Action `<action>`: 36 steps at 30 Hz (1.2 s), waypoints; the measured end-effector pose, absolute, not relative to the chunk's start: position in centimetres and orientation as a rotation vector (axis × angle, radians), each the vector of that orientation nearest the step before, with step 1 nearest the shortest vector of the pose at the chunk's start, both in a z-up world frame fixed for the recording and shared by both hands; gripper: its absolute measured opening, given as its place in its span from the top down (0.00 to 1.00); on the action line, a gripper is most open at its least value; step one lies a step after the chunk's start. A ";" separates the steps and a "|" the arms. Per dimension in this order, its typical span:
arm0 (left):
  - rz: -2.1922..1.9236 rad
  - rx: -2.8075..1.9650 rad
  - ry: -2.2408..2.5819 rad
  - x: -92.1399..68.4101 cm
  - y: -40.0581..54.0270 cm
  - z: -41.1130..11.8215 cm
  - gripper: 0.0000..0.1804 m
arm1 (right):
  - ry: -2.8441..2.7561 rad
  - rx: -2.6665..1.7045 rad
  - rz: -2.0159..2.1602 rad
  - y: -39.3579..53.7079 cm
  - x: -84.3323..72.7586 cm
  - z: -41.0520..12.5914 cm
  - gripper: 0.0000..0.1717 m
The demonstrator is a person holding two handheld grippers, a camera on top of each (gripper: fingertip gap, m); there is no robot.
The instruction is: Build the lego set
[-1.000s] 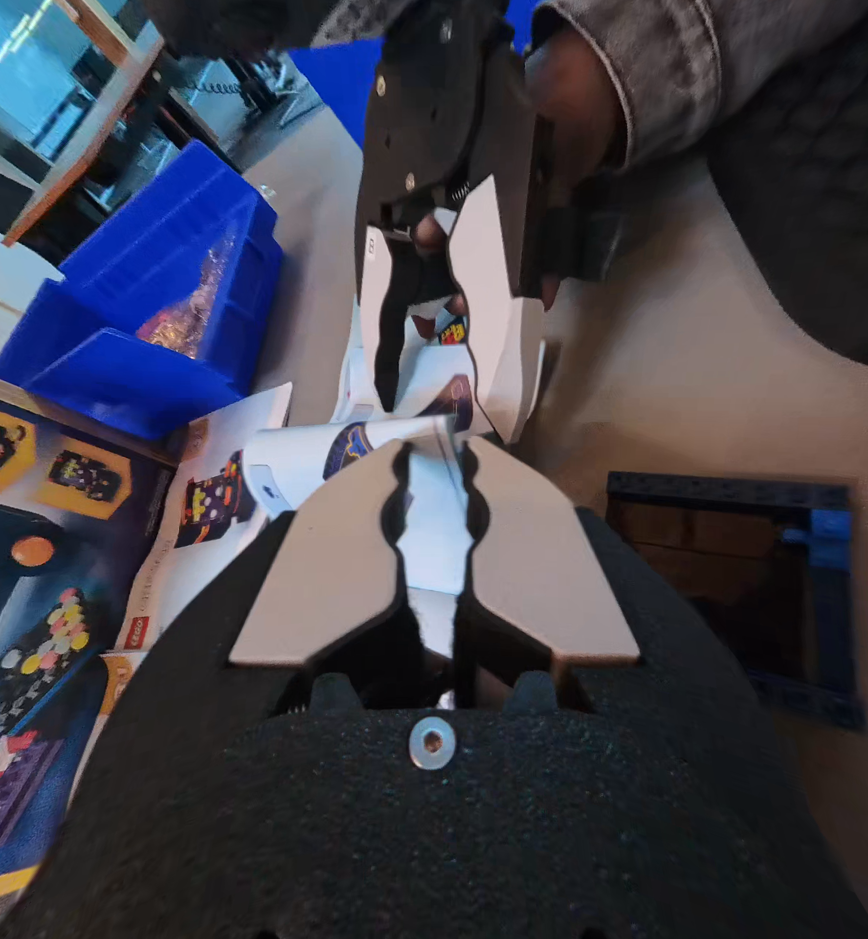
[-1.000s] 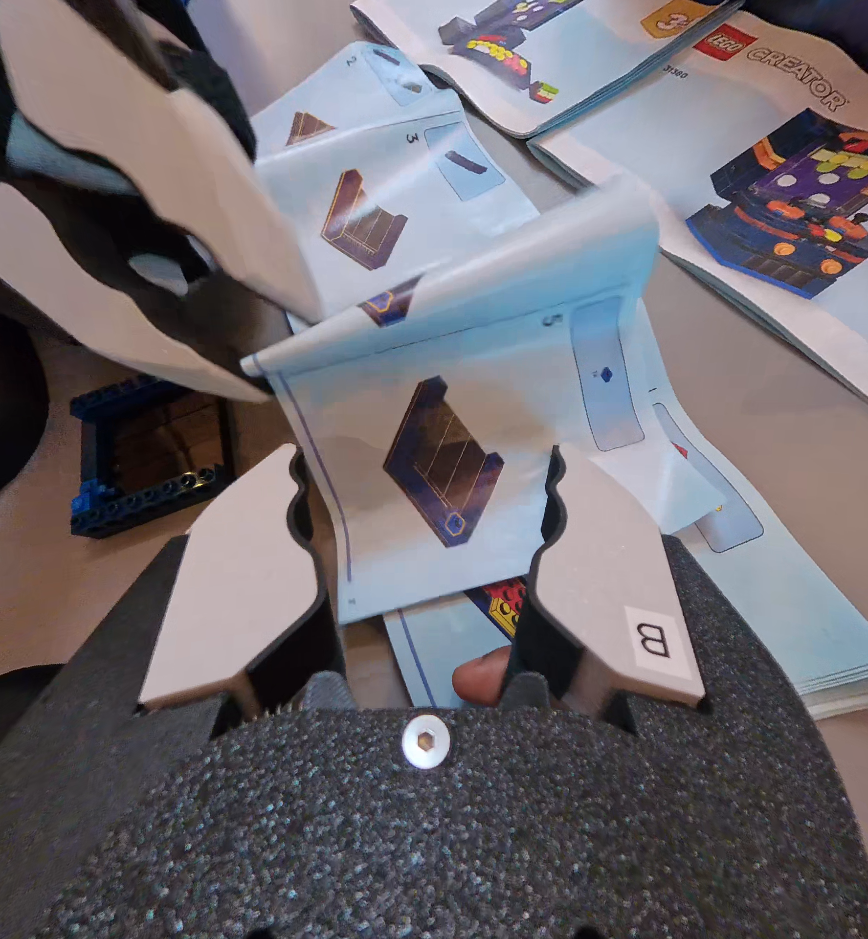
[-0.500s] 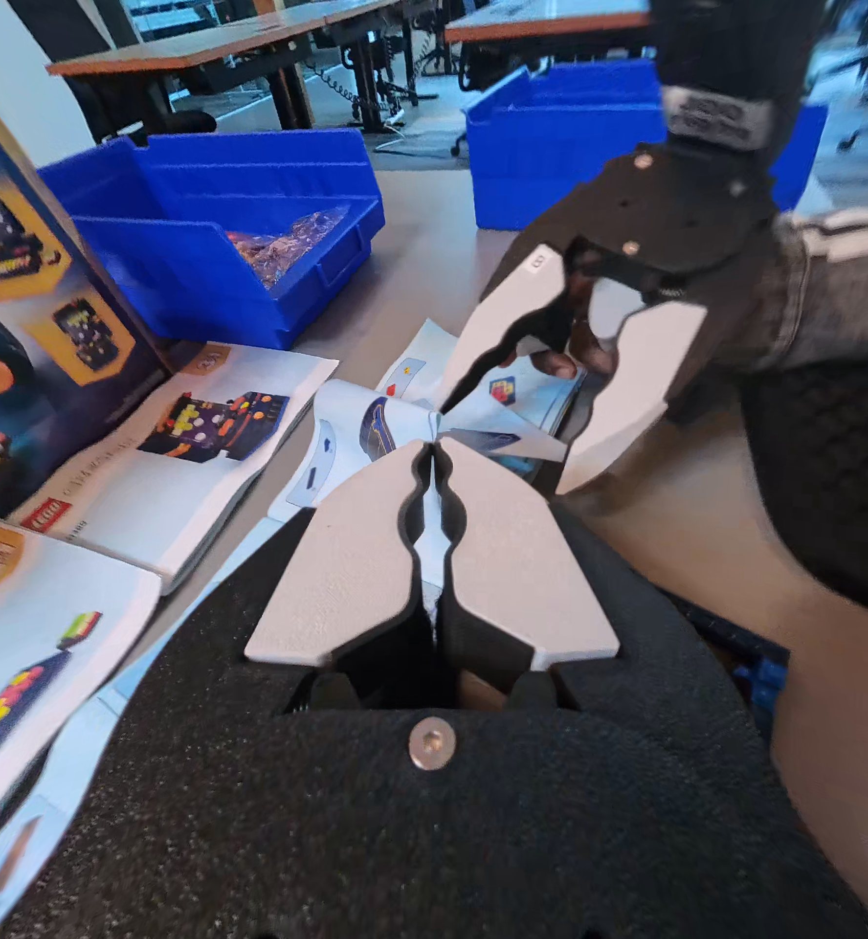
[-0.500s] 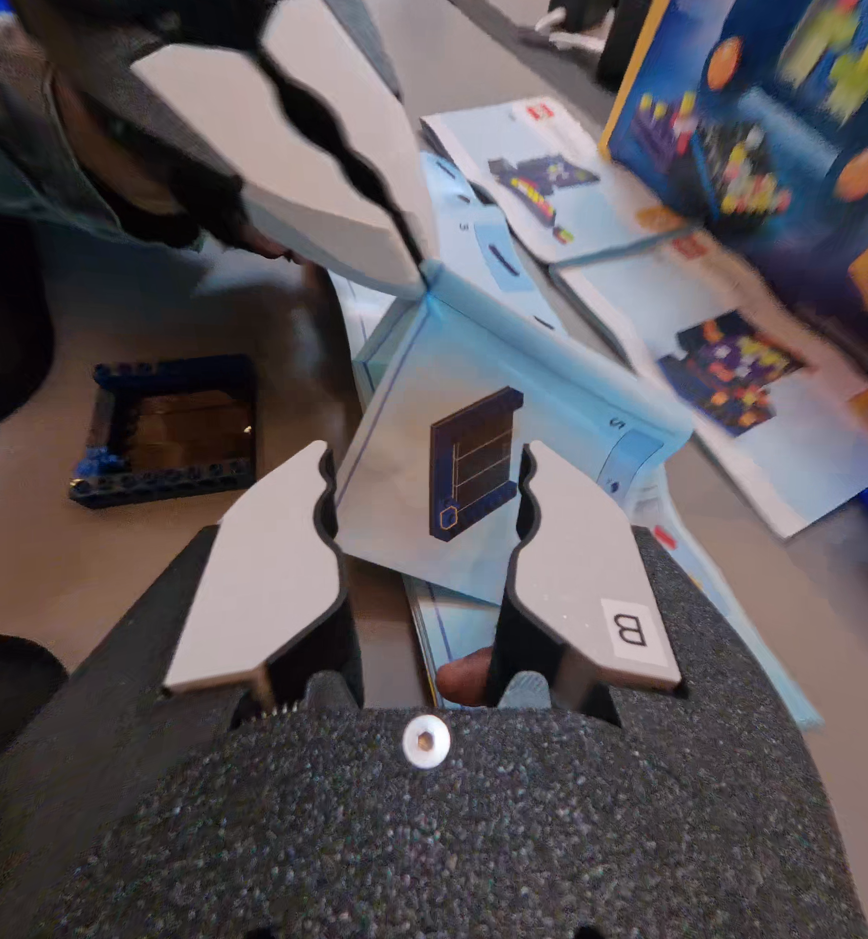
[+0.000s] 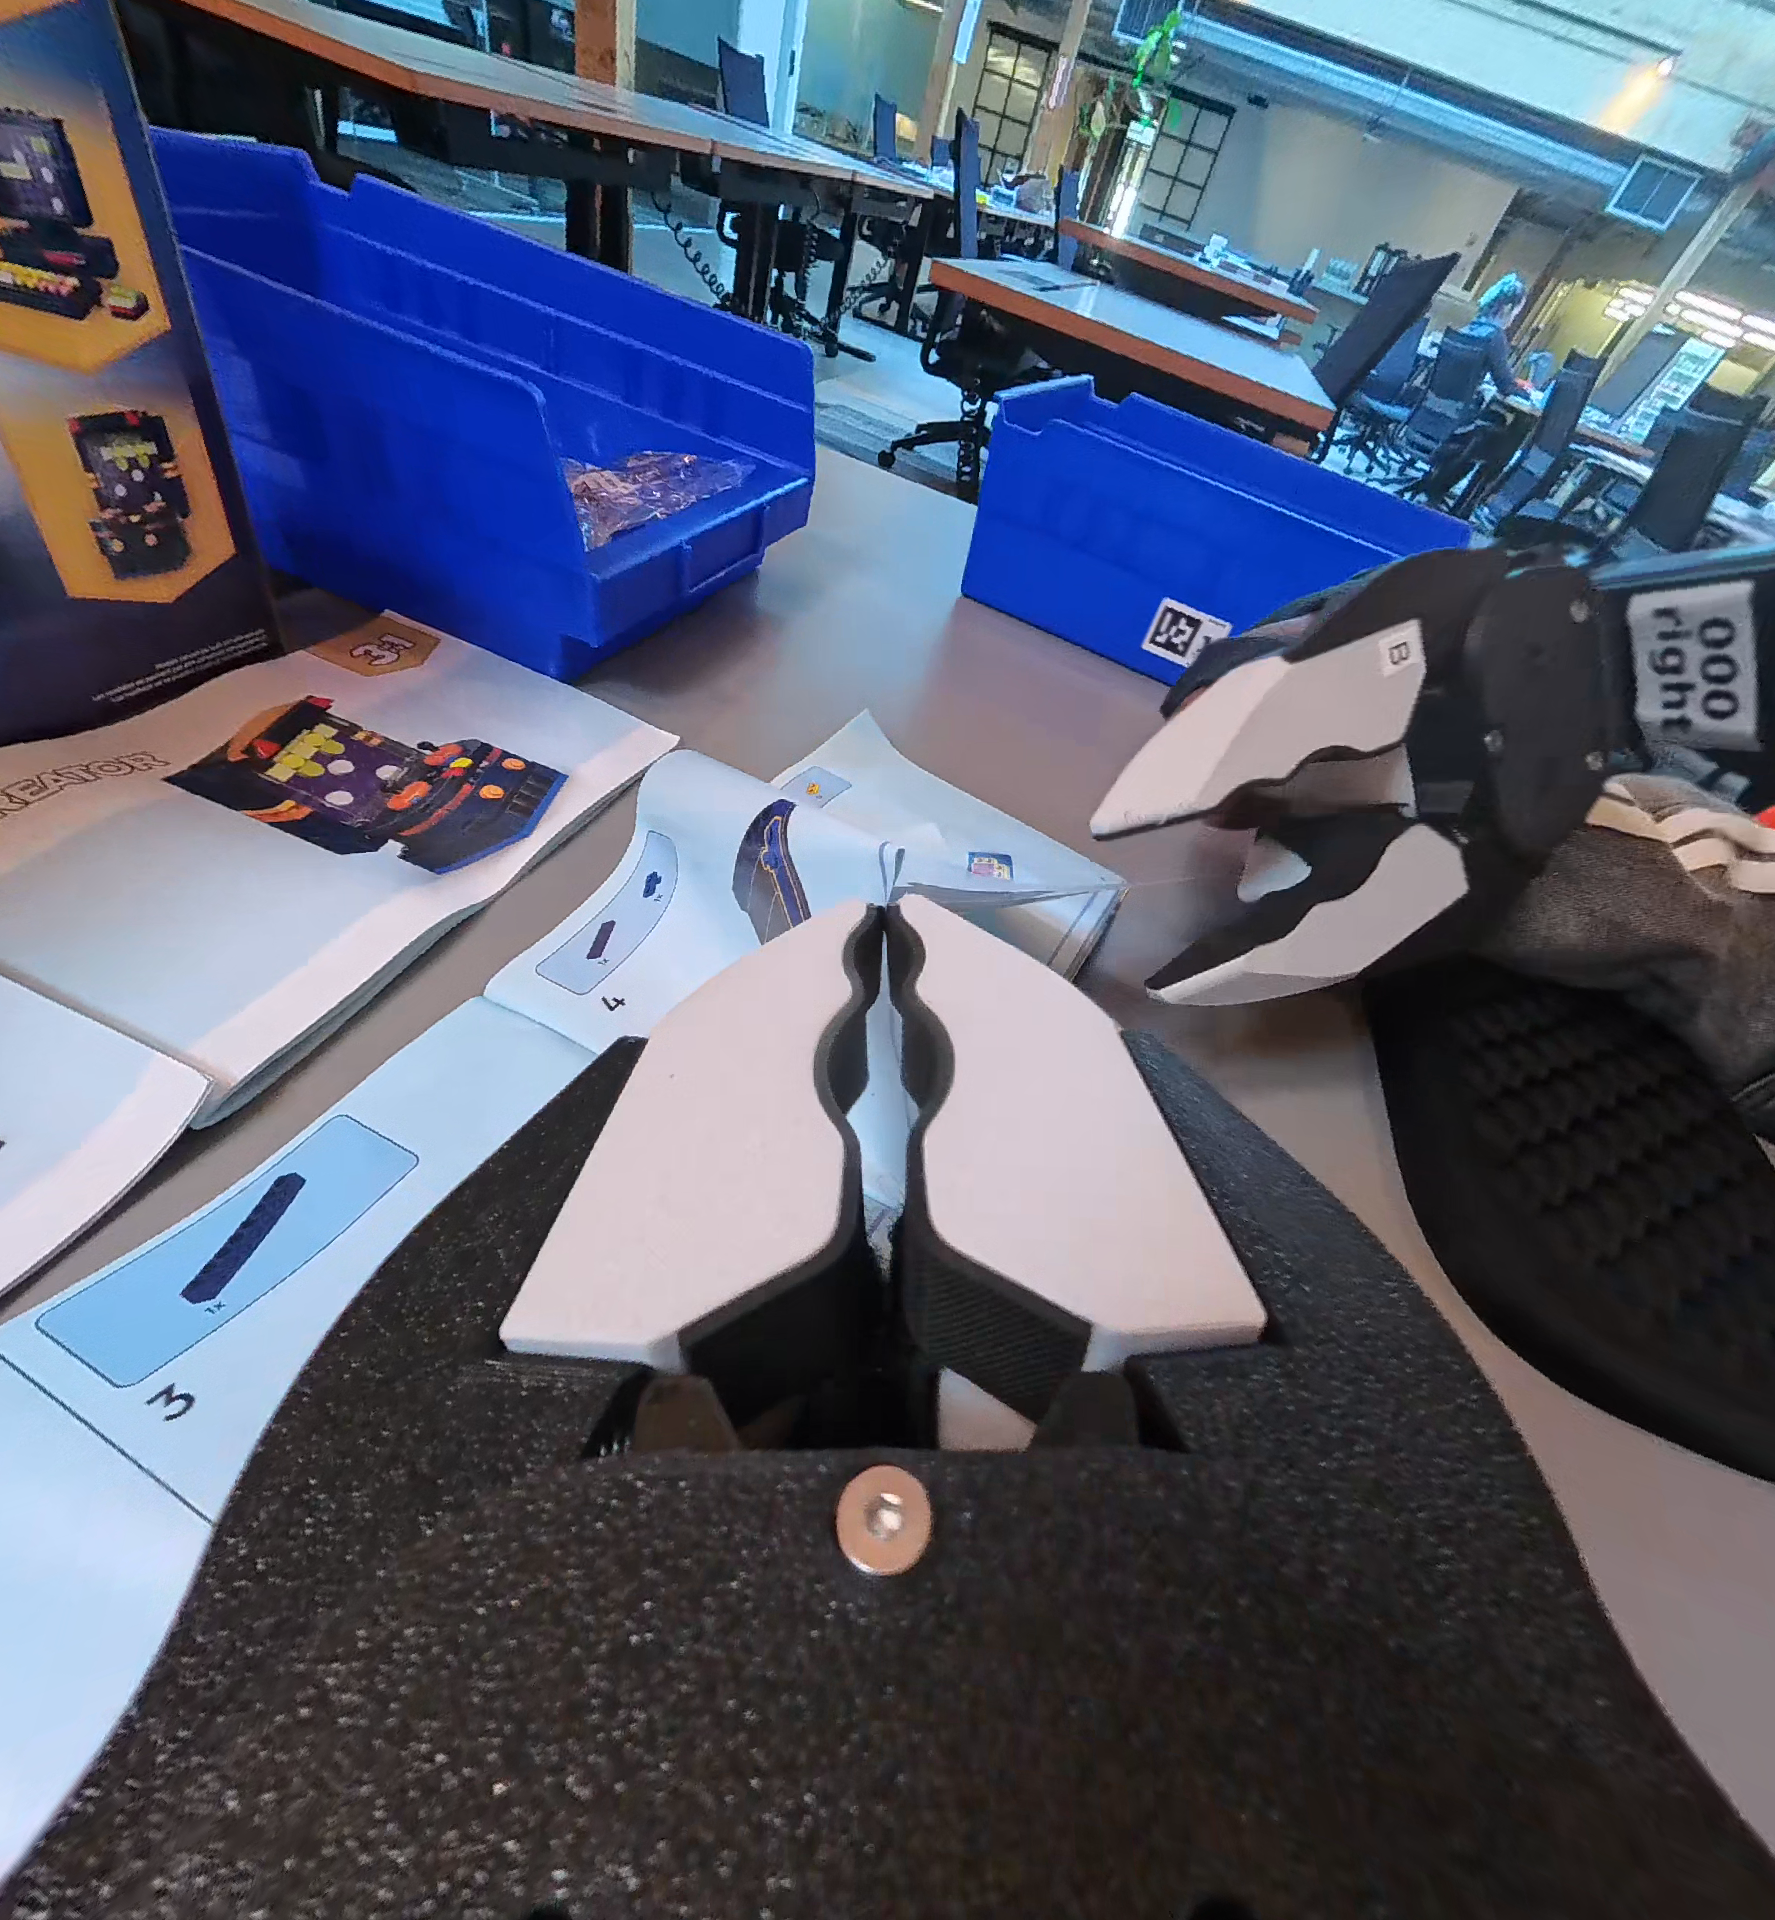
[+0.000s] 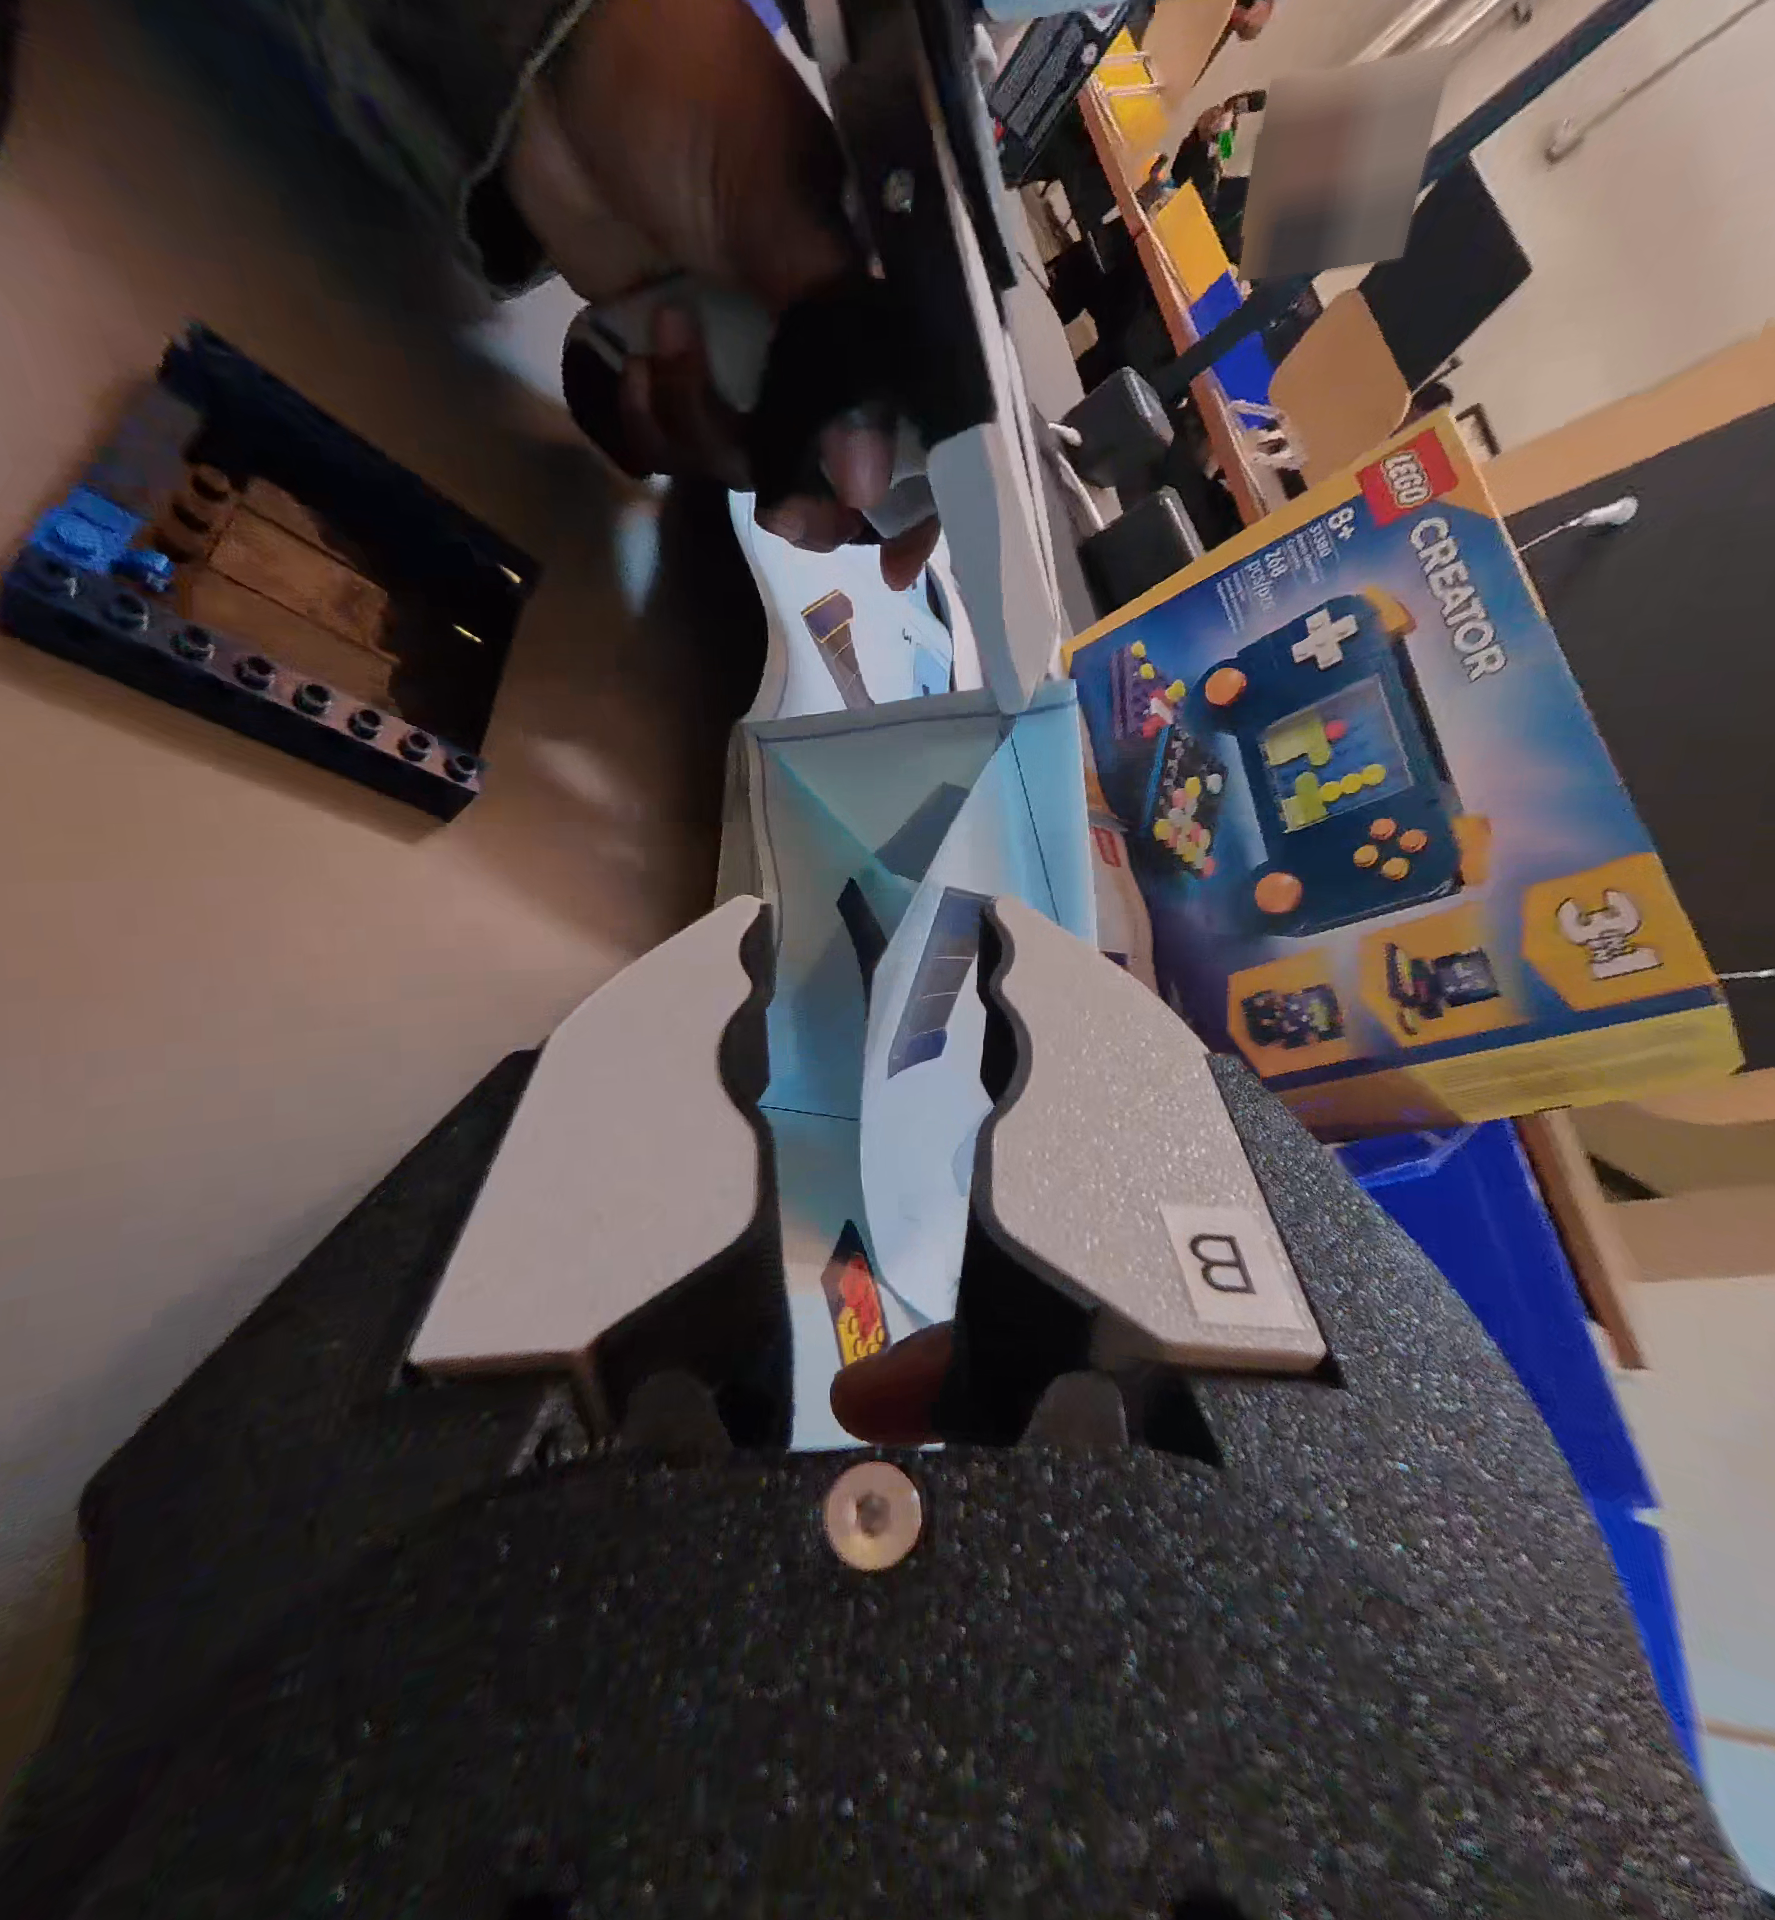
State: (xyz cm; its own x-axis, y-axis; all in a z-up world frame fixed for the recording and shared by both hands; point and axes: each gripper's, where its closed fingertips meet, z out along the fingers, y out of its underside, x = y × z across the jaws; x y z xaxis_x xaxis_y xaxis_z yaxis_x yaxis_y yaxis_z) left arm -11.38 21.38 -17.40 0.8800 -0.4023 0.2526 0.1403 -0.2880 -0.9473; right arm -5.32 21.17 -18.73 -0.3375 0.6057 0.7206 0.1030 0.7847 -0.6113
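My left gripper (image 5: 883, 914) is shut on a page (image 5: 1008, 885) of the open instruction booklet (image 5: 675, 883) and holds that page lifted off the table. In the right wrist view the left gripper (image 6: 1018, 691) pinches the page's far edge. My right gripper (image 6: 875, 920) is turned on its side with its jaws partly apart. The lifted page (image 6: 924, 1091) runs between its fingers; a gap shows on the left, and the page lies near the right finger (image 6: 1070, 1060). In the left wrist view the right gripper (image 5: 1132, 909) stands open at the page's free edge.
A dark blue brick frame with brown tiles (image 6: 239, 582) lies on the table. A toy set box (image 6: 1382, 790) and more booklets (image 5: 270, 862) lie to the left. Two blue bins (image 5: 509, 436) (image 5: 1153, 540) stand behind. A hand (image 6: 696, 239) holds the left gripper. My right fingertips sit around 7 centimeters from my left ones.
My left gripper closed on the page and has kept it pinched while lifting it. My right gripper's jaws narrowed around the page and it rolled onto its side.
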 end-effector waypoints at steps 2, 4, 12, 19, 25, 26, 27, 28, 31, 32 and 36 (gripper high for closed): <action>-0.551 -1.785 0.185 -11.5 21.4 -17.4 1.00 | -1.854 -0.540 0.630 21.3 -5.1 -18.5 0.79; -0.566 -1.779 0.173 -11.5 21.4 -17.3 1.00 | -1.839 -0.543 0.689 21.3 -4.8 -18.2 0.81; -0.585 -1.764 0.154 -11.7 21.3 -17.1 1.00 | -1.788 -0.529 0.712 21.7 -4.6 -17.5 0.93; -0.532 -1.766 0.193 -11.9 21.4 -16.9 0.95 | -1.728 -0.585 0.764 22.3 -4.7 -16.6 1.00; -0.029 -1.730 0.539 -10.5 21.1 -14.6 0.66 | -1.600 -0.608 0.842 22.8 -4.3 -14.1 1.00; 0.042 -1.732 0.619 -9.4 21.0 -14.9 0.66 | -1.606 -0.588 0.818 22.5 -4.3 -14.1 1.00; 0.108 -1.745 0.684 -8.5 21.1 -15.5 0.67 | -1.612 -0.569 0.800 22.2 -4.4 -14.1 1.00; 0.175 -1.763 0.739 -7.8 21.2 -16.2 0.67 | -1.617 -0.553 0.788 21.9 -4.4 -14.1 1.00; 0.379 -1.773 0.860 -7.4 21.4 -17.3 0.81 | -1.622 -0.492 0.798 20.5 -4.4 -13.8 1.00; 0.478 -1.778 0.905 -7.8 21.5 -17.7 0.84 | -1.618 -0.476 0.818 20.0 -4.3 -13.5 1.00; 0.603 -1.754 1.000 -7.3 21.2 -18.4 0.75 | -1.575 -0.473 0.838 19.8 -4.2 -12.8 1.00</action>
